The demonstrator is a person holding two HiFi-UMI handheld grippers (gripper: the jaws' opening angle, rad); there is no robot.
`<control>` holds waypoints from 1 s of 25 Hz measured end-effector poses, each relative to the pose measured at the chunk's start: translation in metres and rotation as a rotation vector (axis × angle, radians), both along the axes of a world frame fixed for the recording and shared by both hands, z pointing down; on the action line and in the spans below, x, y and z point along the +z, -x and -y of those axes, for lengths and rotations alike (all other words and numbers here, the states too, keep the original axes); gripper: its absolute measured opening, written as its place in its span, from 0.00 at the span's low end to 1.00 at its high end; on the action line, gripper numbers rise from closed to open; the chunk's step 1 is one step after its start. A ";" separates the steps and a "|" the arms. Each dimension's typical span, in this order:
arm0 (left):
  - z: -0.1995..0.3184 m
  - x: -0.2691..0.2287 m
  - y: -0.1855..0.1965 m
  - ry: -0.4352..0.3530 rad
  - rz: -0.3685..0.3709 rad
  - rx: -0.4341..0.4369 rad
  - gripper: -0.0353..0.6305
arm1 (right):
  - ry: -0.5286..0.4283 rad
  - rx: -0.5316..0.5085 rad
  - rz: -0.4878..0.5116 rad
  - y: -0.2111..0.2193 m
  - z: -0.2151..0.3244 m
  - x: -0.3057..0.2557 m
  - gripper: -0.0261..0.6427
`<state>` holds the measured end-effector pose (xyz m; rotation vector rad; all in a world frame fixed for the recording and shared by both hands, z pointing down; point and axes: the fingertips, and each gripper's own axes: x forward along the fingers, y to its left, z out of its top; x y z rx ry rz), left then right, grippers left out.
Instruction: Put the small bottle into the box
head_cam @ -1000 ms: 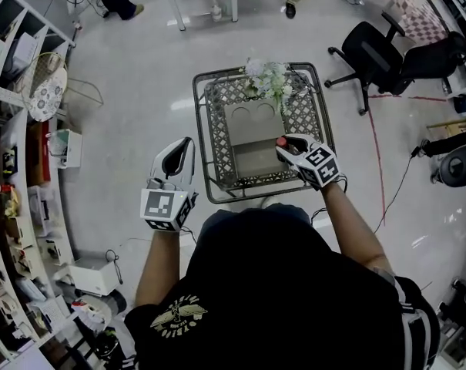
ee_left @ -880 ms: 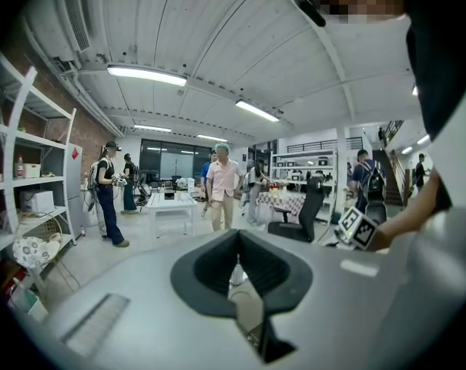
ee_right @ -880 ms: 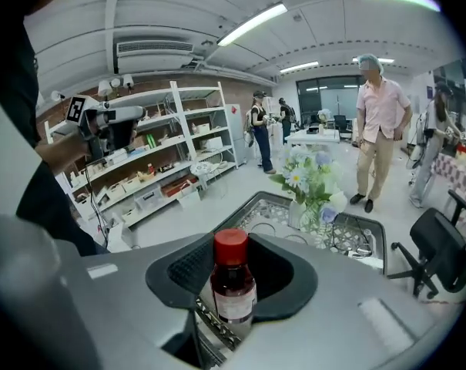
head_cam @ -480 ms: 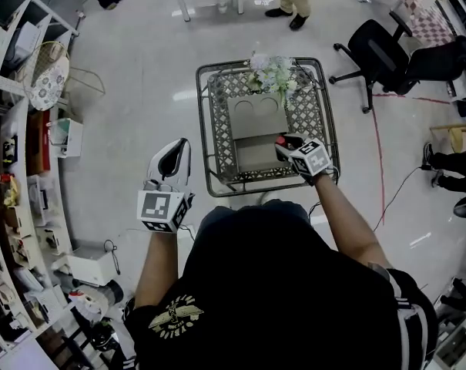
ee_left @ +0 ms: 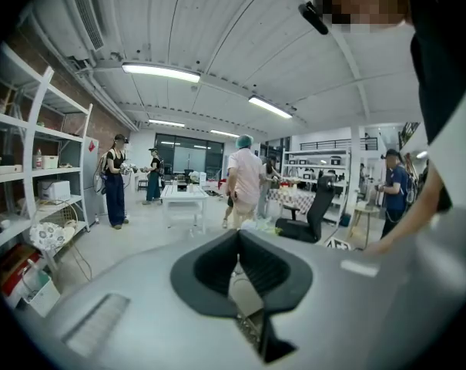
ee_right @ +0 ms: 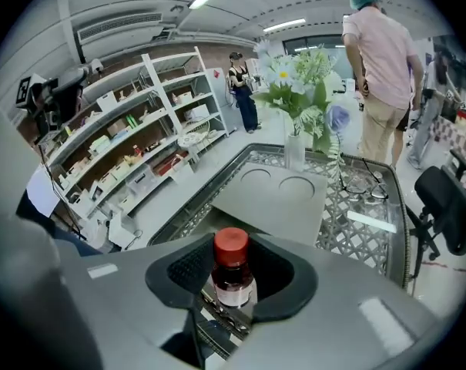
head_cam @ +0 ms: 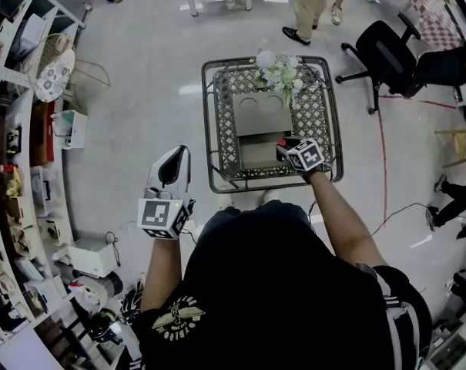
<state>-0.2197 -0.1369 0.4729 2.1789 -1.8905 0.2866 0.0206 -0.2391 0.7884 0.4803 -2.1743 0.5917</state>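
The small bottle [ee_right: 233, 282] has a red cap and dark contents. My right gripper [ee_right: 232, 262] is shut on it and holds it upright. In the head view the right gripper [head_cam: 293, 149] and bottle [head_cam: 283, 141] hover over the right edge of the open grey box [head_cam: 253, 154]. The box's raised lid [ee_right: 273, 197] has two round cutouts. The box sits on a metal lattice table [head_cam: 219, 129]. My left gripper [head_cam: 171, 168] hangs over the floor left of the table. In its own view the left gripper [ee_left: 236, 243] has its pads together, with nothing between them.
A vase of flowers [head_cam: 277, 72] stands at the table's far edge, and a pair of glasses [ee_right: 363, 182] lies to the lid's right. A person in beige trousers [head_cam: 317, 6] stands just beyond the table. An office chair [head_cam: 387, 52] is at the right and shelving [head_cam: 17, 129] at the left.
My right gripper has carried the bottle a little farther in over the box. A person in beige trousers has walked closer to the table's far side. The left gripper has hardly moved.
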 end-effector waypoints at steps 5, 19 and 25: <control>-0.007 -0.002 -0.003 0.003 0.009 -0.017 0.05 | 0.018 -0.001 -0.021 0.000 0.001 0.023 0.26; -0.026 0.004 0.009 0.036 0.029 -0.049 0.05 | -0.058 0.011 -0.087 -0.006 -0.001 0.055 0.25; -0.023 -0.001 0.008 0.016 0.031 -0.023 0.05 | -0.067 0.039 -0.062 -0.002 -0.004 0.044 0.25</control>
